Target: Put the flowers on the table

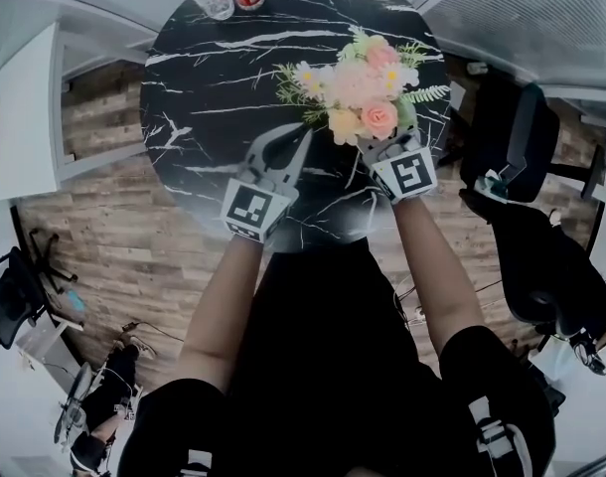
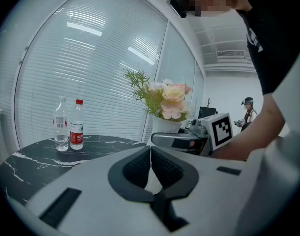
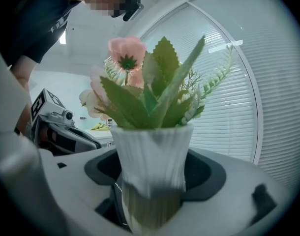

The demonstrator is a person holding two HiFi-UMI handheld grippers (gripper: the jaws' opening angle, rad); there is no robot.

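Between R gripper point(image 3: 152, 178) fingers point(image 3: 209, 173): flower vase point(image 3: 152, 149), over table point(image 1: 233, 78).

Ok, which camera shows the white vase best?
Right gripper view: the vase fills the centre, clamped between the jaws. Left gripper view shows only a sliver below the flowers; head view hides it under them.
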